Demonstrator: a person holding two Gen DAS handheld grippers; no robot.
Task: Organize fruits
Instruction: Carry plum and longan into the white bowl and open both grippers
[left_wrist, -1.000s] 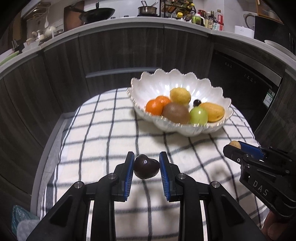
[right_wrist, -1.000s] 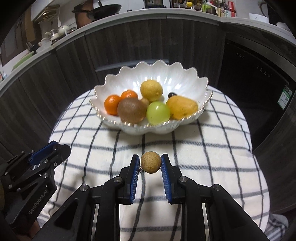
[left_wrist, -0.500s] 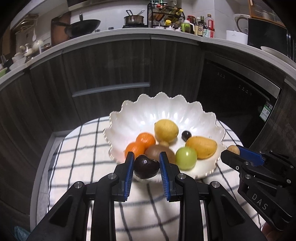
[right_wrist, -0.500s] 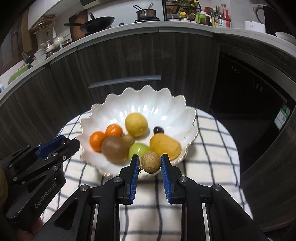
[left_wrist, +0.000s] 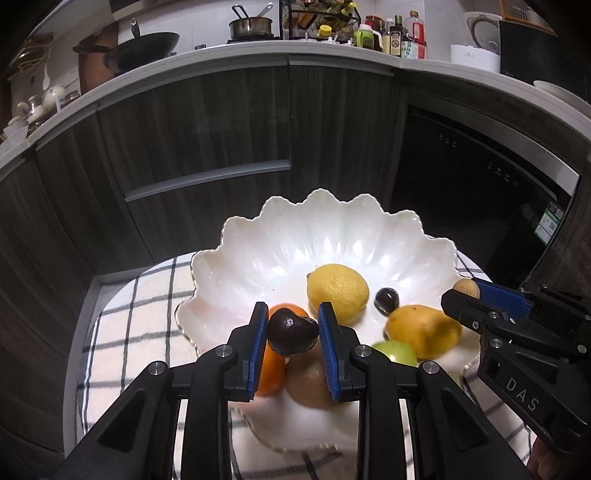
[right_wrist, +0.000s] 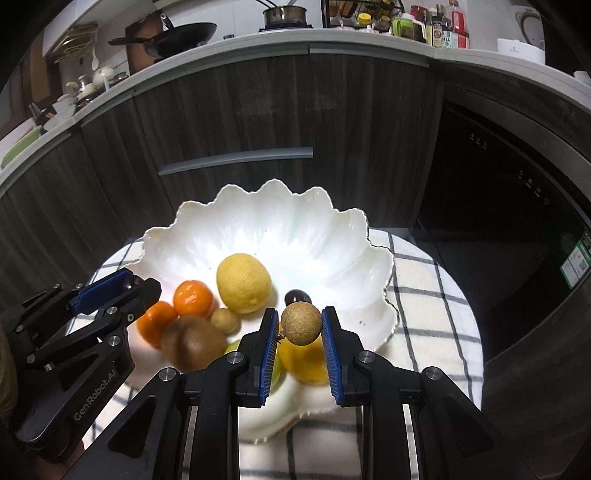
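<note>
Fruits mostly sit in the white scalloped bowl (left_wrist: 325, 229), w/ two more held over it by the grippers. L gripper (left_wrist: 291, 332) is clenched on a dark, wrinkled fruit (left_wrist: 291, 332), blue pads pressing both its sides; it hangs above the near-left part of the bowl, over the oranges (right_wrist: 192, 297) & the brown kiwi (right_wrist: 190, 341). R gripper (right_wrist: 300, 325) is clamped on a small round tan fruit (right_wrist: 300, 322), prob. a longan, pads touching left & right of it; it hangs above the near-right part of the bowl, over the yellow-orange mango (left_wrist: 423, 330).

In the bowl: lemon (right_wrist: 243, 282) near the middle, small dark grape-like fruit (right_wrist: 295, 296) just right of it, two oranges at left, touching each other. Kiwi sits near side of the oranges, blurred. A small tan fruit (right_wrist: 225, 320) lies between kiwi & lemon. Green fruit (left_wrist: 397, 352) is near side of the mango, partly hidden by gripper arms. Far half of the bowl is bare.

Bowl stands on a white cloth w/ dark check lines (right_wrist: 432, 295), covering the worktop. Beyond: dark wood cabinet fronts (left_wrist: 207, 122), a dark appliance (left_wrist: 472, 192) at right, and a far counter w/ wok (left_wrist: 147, 44), pot & bottles. In each wrist view the other gripper shows at the side edge, its fruit just peeking past the tips.
</note>
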